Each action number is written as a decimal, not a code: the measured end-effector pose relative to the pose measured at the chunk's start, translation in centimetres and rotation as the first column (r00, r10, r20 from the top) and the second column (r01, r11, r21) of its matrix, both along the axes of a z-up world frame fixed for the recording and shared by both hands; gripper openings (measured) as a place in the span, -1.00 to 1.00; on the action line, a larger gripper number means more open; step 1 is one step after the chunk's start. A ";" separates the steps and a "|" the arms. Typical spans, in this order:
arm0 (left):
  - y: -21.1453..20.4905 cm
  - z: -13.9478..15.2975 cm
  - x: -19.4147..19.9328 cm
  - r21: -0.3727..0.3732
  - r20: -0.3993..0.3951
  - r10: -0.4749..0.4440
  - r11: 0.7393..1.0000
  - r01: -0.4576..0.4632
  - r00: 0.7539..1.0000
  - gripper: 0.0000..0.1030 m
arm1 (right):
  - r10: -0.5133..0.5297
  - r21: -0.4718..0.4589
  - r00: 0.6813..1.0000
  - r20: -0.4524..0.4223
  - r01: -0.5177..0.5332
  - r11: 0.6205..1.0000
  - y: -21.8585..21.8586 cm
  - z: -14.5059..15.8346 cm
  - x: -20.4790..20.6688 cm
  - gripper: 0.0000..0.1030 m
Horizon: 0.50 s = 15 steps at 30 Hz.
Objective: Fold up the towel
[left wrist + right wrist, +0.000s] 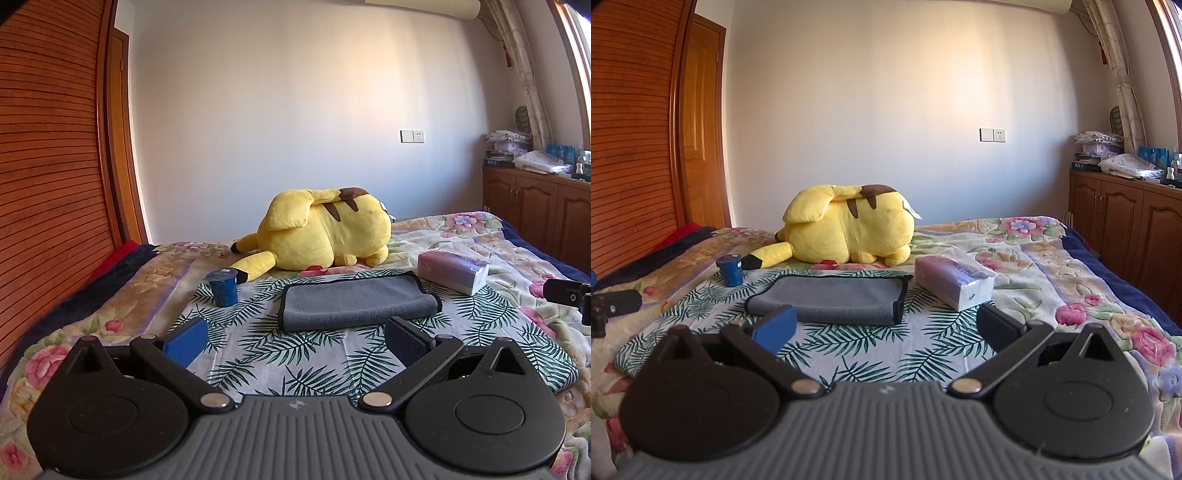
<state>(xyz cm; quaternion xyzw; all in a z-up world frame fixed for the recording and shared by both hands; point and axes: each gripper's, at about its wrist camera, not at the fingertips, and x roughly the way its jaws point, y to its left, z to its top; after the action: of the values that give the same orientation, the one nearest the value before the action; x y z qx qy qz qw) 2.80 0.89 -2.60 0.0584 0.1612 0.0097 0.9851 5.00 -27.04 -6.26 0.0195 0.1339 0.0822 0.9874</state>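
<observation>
Towel: grey towel (358, 302) lay folded flat on the leaf-print cloth (280, 354), on the bed (1071, 266).
Left of towel: blue cup (223, 287), upright, near but apart.
Right of towel: tissue pack (452, 270), just beside its far corner.
Behind: yellow plush toy (325, 232) on its side.
Left tongs (295, 341): spread wide, nothing held, short of the towel.
Right tongs (886, 325): spread wide, nothing held, blue finger (775, 329) overlapping the towel's near edge in view.
</observation>
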 end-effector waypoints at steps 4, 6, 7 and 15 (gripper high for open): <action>0.0 -0.1 0.0 0.001 -0.001 -0.001 1.000 0.001 1.000 1.00 | 0.000 0.000 1.000 0.000 0.000 1.000 0.0 0.0 0.0 1.00; 0.0 0.0 0.0 0.000 0.000 0.000 1.000 0.000 1.000 1.00 | 0.000 0.000 1.000 0.000 0.000 1.000 0.0 0.0 0.0 1.00; 0.0 0.0 0.0 0.000 0.000 0.000 1.000 0.000 1.000 1.00 | 0.000 0.000 1.000 0.000 0.000 1.000 0.0 0.0 0.0 1.00; 0.1 -0.1 0.0 0.000 0.000 0.000 1.000 0.000 1.000 1.00 | 0.000 -0.001 1.000 -0.001 0.000 1.000 0.1 0.0 0.0 1.00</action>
<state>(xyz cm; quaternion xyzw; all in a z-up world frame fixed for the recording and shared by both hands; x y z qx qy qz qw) 2.80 0.94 -2.68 0.0583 0.1613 0.0094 0.9851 4.99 -26.94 -6.29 0.0191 0.1345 0.0822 0.9873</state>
